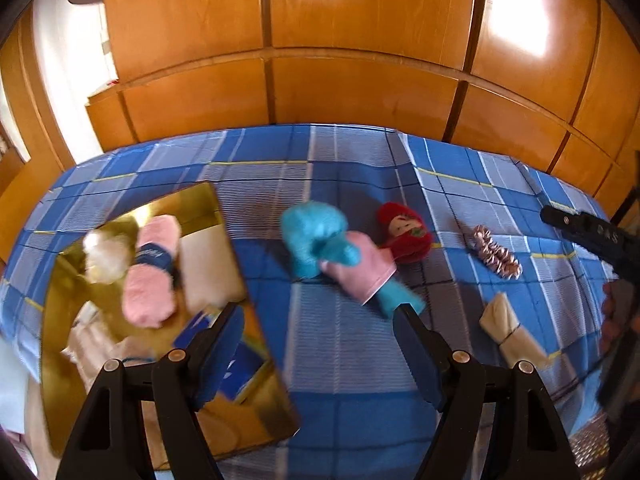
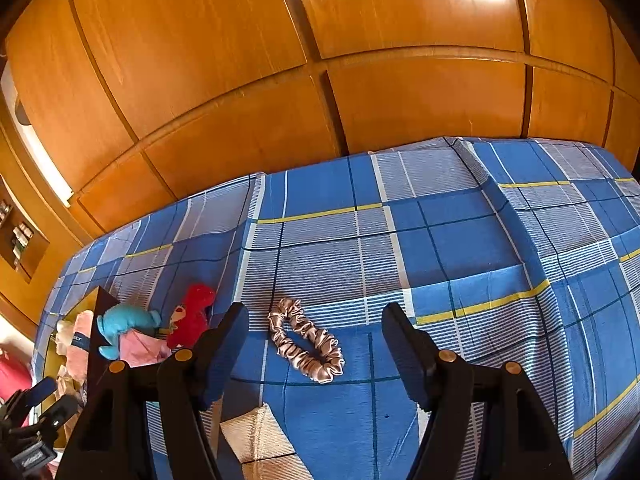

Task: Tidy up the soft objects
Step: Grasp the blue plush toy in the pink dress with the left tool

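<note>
Box: a gold box (image 1: 192,208) is lying open on the bed, at the left in the left wrist view. It is acting as the collecting place, since soft things are already sitting in it.
Inside the box: a pink roll (image 1: 150,272) with a dark band is resting in the middle, a pale fluffy thing (image 1: 105,256) is lying beside it, and a beige cloth (image 1: 208,264) is lying on the other side.
Blue toy: a blue plush (image 1: 316,240) in a pink garment is lying on the bed just right of the box, outside it, probably waiting to be sorted.
Red doll: a red doll (image 1: 406,232) is lying touching or just beside the plush; the blur is hiding which.
Scrunchie: a satin scrunchie (image 2: 306,340) is lying flat on the bed, apart from the toys, straight ahead of the right tongs.
Bundle: a beige tied bundle (image 1: 510,332) is lying nearest the person, below the scrunchie.
Left tongs: the left tongs (image 1: 320,328) are standing wide and holding nothing, hovering between box and plush, likely lining up on the plush.
Right tongs: the right tongs (image 2: 314,330) are also standing wide and empty, framing the scrunchie from above without touching it.
Bed: a blue checked sheet (image 2: 460,248) is covering the bed.
Behind: a wooden wardrobe (image 2: 280,60) is standing along the far side.
</note>
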Demonstrator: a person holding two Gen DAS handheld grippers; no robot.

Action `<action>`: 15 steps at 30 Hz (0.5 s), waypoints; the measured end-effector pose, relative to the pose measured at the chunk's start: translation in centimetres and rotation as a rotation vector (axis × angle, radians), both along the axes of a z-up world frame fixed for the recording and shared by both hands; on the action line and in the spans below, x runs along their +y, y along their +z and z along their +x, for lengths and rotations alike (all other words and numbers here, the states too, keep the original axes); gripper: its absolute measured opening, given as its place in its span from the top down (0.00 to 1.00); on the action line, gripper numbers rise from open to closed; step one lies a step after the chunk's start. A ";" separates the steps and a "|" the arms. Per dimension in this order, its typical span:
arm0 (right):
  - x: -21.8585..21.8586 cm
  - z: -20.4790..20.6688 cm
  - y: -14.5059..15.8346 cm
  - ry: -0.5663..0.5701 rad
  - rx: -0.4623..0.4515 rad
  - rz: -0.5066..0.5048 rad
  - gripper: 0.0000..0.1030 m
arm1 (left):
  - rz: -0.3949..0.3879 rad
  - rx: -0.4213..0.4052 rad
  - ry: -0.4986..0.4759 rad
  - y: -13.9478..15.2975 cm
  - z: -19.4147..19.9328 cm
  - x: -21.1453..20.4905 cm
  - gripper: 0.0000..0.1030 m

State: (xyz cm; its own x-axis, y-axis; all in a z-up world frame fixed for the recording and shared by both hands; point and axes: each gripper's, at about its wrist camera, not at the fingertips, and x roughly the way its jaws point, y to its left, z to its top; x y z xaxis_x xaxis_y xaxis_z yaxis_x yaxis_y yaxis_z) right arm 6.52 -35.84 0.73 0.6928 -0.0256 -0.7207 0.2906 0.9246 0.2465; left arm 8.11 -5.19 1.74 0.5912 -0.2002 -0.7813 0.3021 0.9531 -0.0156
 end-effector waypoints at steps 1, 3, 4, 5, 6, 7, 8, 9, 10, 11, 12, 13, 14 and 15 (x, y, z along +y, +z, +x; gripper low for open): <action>0.0 0.0 0.1 0.002 0.000 0.002 0.32 | -0.005 0.008 -0.001 -0.1 0.5 -0.4 0.25; 0.1 0.0 0.1 0.008 -0.001 0.005 0.32 | -0.006 0.024 0.002 -0.5 1.5 -1.2 0.25; 0.2 0.0 0.1 0.011 -0.002 0.006 0.32 | -0.009 0.040 0.005 -0.8 2.1 -1.6 0.25; 0.2 0.0 0.2 0.014 -0.005 0.007 0.32 | -0.017 0.054 0.005 -1.1 2.6 -1.9 0.25; 0.2 0.0 0.2 0.017 -0.007 0.008 0.32 | -0.025 0.070 0.008 -1.4 3.2 -2.3 0.25; 0.3 0.0 0.3 0.018 -0.009 0.008 0.32 | -0.030 0.086 0.015 -1.7 3.8 -2.7 0.25; 0.2 -0.1 0.4 0.018 -0.010 0.010 0.32 | -0.033 0.099 0.024 -2.0 4.4 -3.0 0.25; 0.2 -0.1 0.4 0.020 -0.013 0.014 0.32 | -0.032 0.108 0.030 -2.3 4.9 -3.3 0.25; 0.2 -0.1 0.5 0.021 -0.016 0.019 0.32 | -0.031 0.120 0.039 -2.7 5.4 -3.7 0.25; 0.3 -0.1 0.5 0.022 -0.018 0.022 0.32 | -0.034 0.135 0.049 -3.0 6.0 -3.9 0.25; 0.3 -0.1 0.5 0.023 -0.018 0.024 0.32 | -0.038 0.145 0.058 -3.2 6.4 -4.1 0.25; 0.3 -0.1 0.5 0.025 -0.018 0.026 0.32 | -0.044 0.151 0.069 -3.5 6.9 -4.3 0.25; 0.3 0.0 0.4 0.027 -0.017 0.029 0.32 | -0.046 0.153 0.078 -3.6 7.3 -4.4 0.25; 0.4 0.0 0.4 0.030 -0.017 0.032 0.32 | -0.045 0.155 0.091 -3.8 7.9 -4.6 0.25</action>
